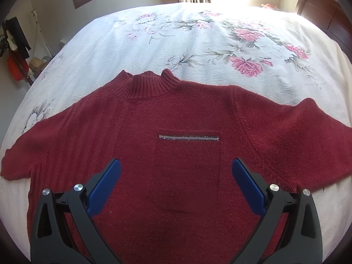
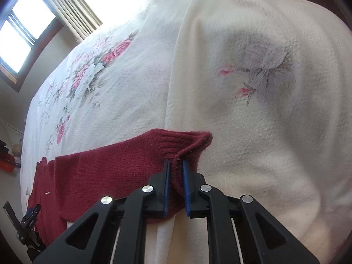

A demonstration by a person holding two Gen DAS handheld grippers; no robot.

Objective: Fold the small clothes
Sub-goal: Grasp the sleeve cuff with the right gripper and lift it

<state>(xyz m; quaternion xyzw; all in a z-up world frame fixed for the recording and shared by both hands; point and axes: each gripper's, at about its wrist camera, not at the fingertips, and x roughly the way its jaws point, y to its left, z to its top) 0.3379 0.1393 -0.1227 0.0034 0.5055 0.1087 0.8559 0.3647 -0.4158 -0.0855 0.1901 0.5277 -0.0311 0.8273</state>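
Observation:
A dark red knit sweater (image 1: 180,118) lies flat, front up, on a bed, collar away from me, with a small chest pocket trimmed in silver (image 1: 189,138). My left gripper (image 1: 176,165) hovers open above its chest, blue pads wide apart, nothing between them. In the right wrist view the right gripper (image 2: 175,164) is shut on the sweater's ribbed sleeve cuff (image 2: 187,143), which bunches up between the blue pads. The sleeve (image 2: 105,169) stretches away to the left toward the body. The left gripper (image 2: 30,222) shows small at the lower left of that view.
The bed carries a white cover with pink flowers (image 1: 246,63); a raised fold of it (image 2: 253,88) lies beyond the cuff. A dark wooden headboard (image 1: 325,15) is at the right, a window (image 2: 22,28) behind, and clutter on the floor (image 1: 17,50) at the left.

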